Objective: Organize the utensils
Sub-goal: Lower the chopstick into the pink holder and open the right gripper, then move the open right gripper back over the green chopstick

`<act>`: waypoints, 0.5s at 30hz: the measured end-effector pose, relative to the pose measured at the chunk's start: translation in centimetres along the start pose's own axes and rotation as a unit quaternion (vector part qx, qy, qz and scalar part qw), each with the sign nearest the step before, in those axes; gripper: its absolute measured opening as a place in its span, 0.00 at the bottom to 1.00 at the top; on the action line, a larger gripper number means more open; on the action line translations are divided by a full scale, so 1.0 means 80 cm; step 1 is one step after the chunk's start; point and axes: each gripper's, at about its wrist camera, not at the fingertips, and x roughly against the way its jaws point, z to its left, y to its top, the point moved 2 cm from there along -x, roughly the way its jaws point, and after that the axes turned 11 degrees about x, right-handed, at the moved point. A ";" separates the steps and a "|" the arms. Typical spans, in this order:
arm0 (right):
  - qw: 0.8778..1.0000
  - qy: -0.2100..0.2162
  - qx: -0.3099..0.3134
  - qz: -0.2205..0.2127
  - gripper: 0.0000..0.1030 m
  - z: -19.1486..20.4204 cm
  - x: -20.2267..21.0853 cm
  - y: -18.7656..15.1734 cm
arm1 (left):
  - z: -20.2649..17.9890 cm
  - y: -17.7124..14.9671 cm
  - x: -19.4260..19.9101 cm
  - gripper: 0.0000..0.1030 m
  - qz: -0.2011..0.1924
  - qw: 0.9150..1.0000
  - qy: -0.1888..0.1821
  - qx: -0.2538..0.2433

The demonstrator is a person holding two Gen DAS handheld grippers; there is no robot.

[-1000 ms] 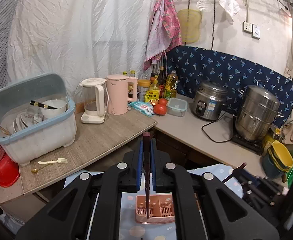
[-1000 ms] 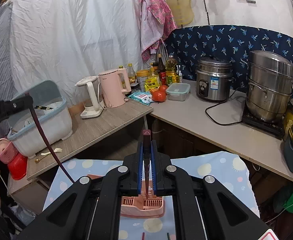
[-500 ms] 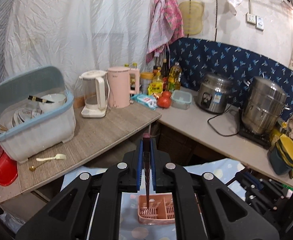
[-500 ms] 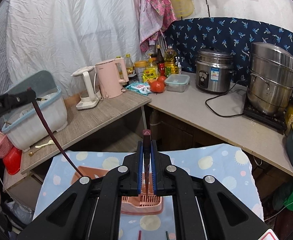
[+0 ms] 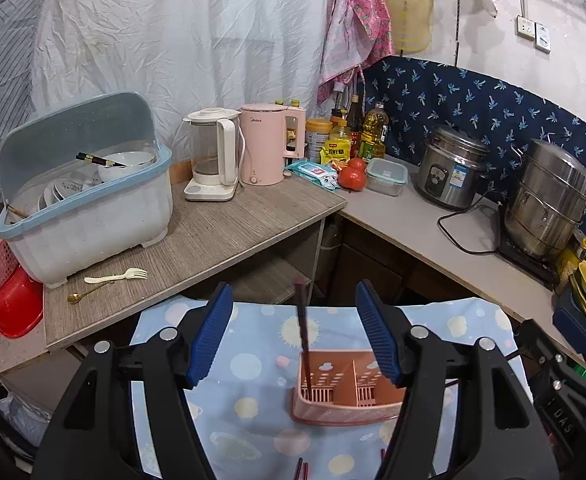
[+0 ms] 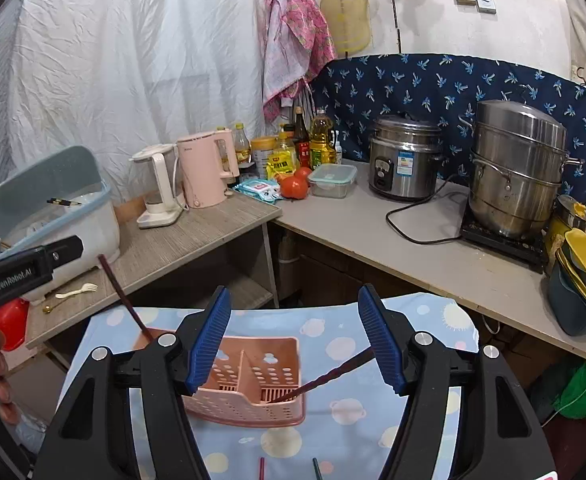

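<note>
Chopsticks (image 5: 303,334), lower tips inside holder (image 5: 345,396)

Left gripper (image 5: 293,336) black, ribbed blue pads, silver screws; right gripper (image 6: 295,336) alike; "GenRobot.AI" marking.

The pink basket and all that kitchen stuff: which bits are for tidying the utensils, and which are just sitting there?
For the job:
- pink basket
- two dark chopsticks, tips in it, both grippers just opened
- fork and spoon on the counter

Just sitting there:
- kettles
- tomatoes
- rice cooker
- steamer pot
</note>
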 end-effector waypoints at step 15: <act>1.000 -0.008 -0.005 0.009 0.62 -0.018 0.086 -0.051 | 0.049 -0.055 0.079 0.66 0.000 1.000 0.012 0.010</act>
